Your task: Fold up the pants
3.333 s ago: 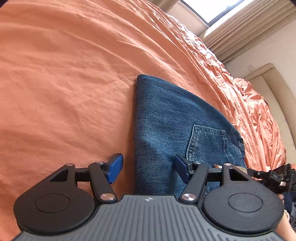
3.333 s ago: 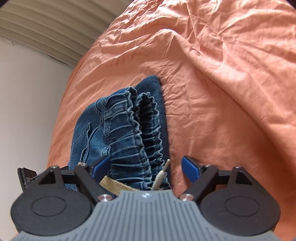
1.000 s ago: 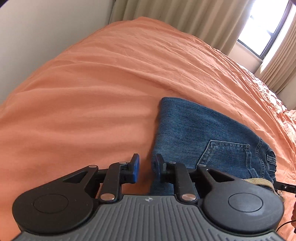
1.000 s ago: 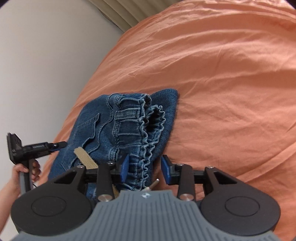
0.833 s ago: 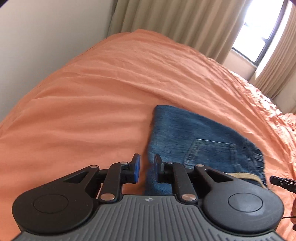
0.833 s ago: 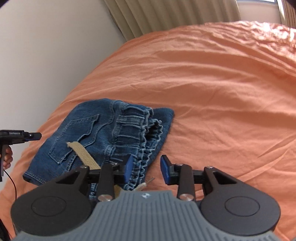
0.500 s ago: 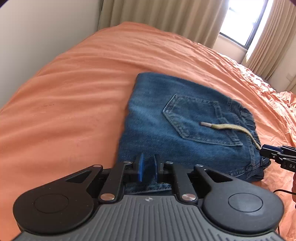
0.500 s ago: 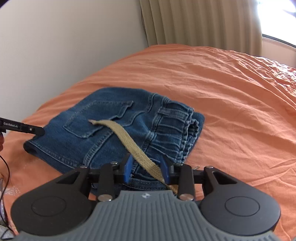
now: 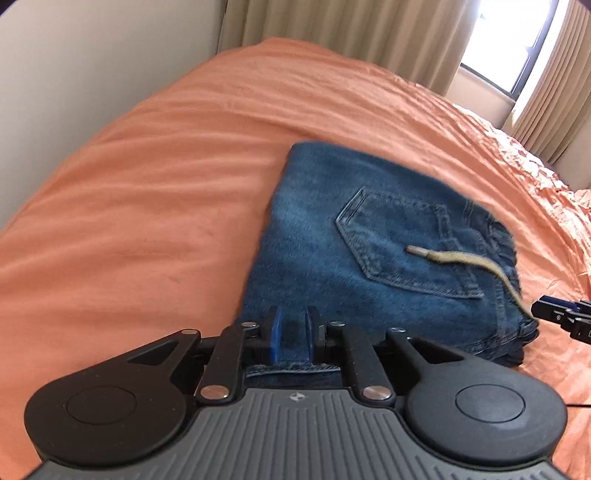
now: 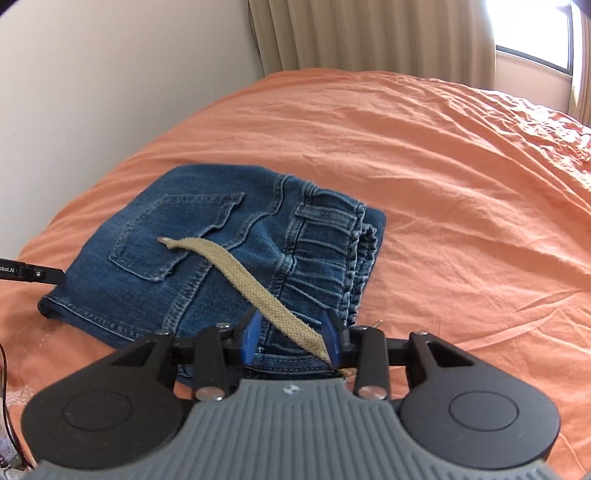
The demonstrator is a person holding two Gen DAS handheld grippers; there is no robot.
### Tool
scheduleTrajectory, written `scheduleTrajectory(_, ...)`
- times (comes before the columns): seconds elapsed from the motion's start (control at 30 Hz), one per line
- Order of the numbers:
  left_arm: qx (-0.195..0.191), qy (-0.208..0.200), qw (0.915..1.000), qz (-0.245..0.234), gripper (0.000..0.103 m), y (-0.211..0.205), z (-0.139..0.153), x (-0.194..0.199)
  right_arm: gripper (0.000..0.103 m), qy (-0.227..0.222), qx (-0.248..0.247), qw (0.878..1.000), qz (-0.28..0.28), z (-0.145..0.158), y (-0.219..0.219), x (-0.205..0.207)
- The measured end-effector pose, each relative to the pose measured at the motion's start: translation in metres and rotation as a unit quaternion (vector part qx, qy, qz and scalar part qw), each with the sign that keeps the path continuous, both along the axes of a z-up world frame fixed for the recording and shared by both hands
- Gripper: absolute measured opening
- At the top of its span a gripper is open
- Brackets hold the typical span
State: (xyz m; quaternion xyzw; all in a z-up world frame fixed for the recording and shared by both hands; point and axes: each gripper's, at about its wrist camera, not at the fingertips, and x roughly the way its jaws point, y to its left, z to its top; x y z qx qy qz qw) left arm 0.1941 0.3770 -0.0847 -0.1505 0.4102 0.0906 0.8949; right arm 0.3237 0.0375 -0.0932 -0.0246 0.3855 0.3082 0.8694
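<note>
Ahead of both pairs of jaws spreads the wide orange wrinkled bedsheet (image 9: 147, 206), and on it lies our folded blue denim pants (image 9: 332, 236), a compact bundle. Our left gripper (image 9: 293, 334) pinches its near edge; the jaws are almost together. Our right gripper (image 10: 290, 336) has narrow jaws around the waistband edge and the flat beige woven drawstring (image 10: 236, 269). We think a careless lift could open the fold, because the drawstring lies loose over the pocket.

Blue denim pants (image 9: 325, 236) w/ tan drawstring (image 10: 236, 273); orange bedsheet (image 9: 147, 177); beige curtains (image 10: 369, 33).
</note>
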Motion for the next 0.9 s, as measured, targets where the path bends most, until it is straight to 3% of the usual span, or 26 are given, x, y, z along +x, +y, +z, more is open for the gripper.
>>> scheduleTrajectory(0.07,0.009,-0.023,0.9997,-0.006,0.015,-0.007,0.028,-0.009,0.061,-0.02,0.001,1.0,-0.005,0.023,-0.006,-0.014)
scheduleTrajectory(0.1,0.018,-0.037,0.9991,-0.008,0.017,-0.011,0.046,-0.015,0.065,-0.031,0.006,0.999,-0.004,0.034,-0.009,-0.021)
scheduleTrajectory(0.27,0.081,-0.085,0.9929,-0.021,0.024,-0.042,0.135,-0.054,0.079,-0.081,0.034,0.996,-0.003,0.102,-0.032,-0.065)
scheduleTrajectory(0.37,0.14,-0.106,0.9835,-0.042,0.036,-0.067,0.187,-0.083,0.081,-0.115,0.049,0.992,-0.008,0.138,-0.048,-0.094)
scheduleTrajectory(0.43,0.193,-0.123,0.9726,-0.039,0.062,-0.087,0.218,-0.103,0.081,-0.134,0.064,0.989,-0.015,0.155,-0.061,-0.118)
scheduleTrajectory(0.5,0.221,-0.147,0.964,-0.022,0.083,-0.108,0.237,-0.125,0.081,-0.15,0.072,0.986,-0.023,0.165,-0.072,-0.141)
scheduleTrajectory(0.57,0.226,-0.18,0.9572,-0.024,0.085,-0.127,0.242,-0.148,0.081,-0.171,0.074,0.982,-0.033,0.172,-0.082,-0.167)
scheduleTrajectory(0.63,0.231,-0.202,0.9516,-0.013,0.1,-0.147,0.235,-0.165,0.081,-0.21,0.083,0.973,-0.043,0.173,-0.094,-0.197)
scheduleTrajectory(0.67,0.233,-0.208,0.9499,-0.005,0.102,-0.158,0.227,-0.172,0.081,-0.231,0.084,0.968,-0.048,0.172,-0.1,-0.214)
scheduleTrajectory(0.8,0.208,-0.214,0.9543,0.004,0.103,-0.194,0.189,-0.188,0.081,-0.277,0.072,0.956,-0.056,0.158,-0.108,-0.262)
scheduleTrajectory(0.9,0.222,-0.223,0.9492,0.011,0.103,-0.221,0.16,-0.194,0.081,-0.286,0.082,0.952,-0.073,0.141,-0.112,-0.287)
